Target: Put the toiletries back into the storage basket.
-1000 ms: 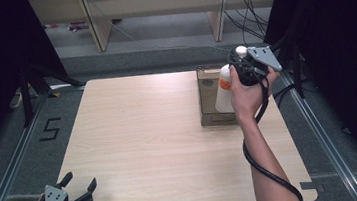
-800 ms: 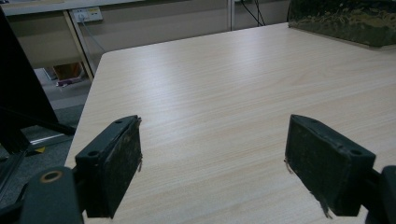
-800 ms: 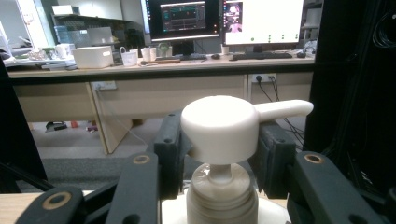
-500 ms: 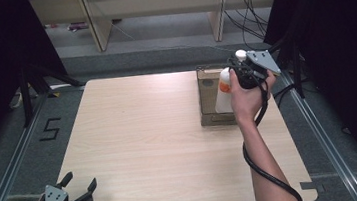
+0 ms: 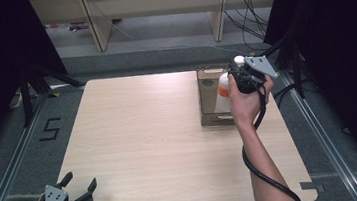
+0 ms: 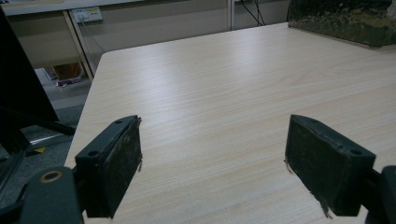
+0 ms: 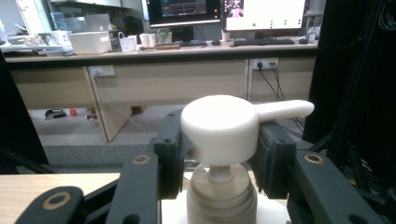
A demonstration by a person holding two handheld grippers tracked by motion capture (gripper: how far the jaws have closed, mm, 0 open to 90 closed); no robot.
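1. The right gripper (image 5: 237, 76) sat over the far right part of the table (image 5: 151, 148), its jaws closed in on the neck of a white pump bottle (image 5: 223, 94), just under the pump head (image 7: 219, 128)
2. The bottle stood upright in the opening of a brown cardboard box (image 5: 208, 96) near the table's right edge; from the high view I could not tell whether its base rested on the box floor or hung clear of it
3. In the right gripper view the pads sat either side of the pump head, with the spout (image 7: 282, 109) pointing off to one side, so the grip looked centred rather than skewed
4. To do this step well, I judged the bottle wanted moving straight up or down, kept plumb, so its body would not drag on the box wall
5. A grip that high could let the bottle swing, so a slow, steady hand seemed wise
6. The left gripper (image 5: 76, 194) waited at the near left corner, jaws spread wide and holding nothing, above bare tabletop in the left gripper view
7. It stood well apart from the box; it could have steadied the box if that started to tip
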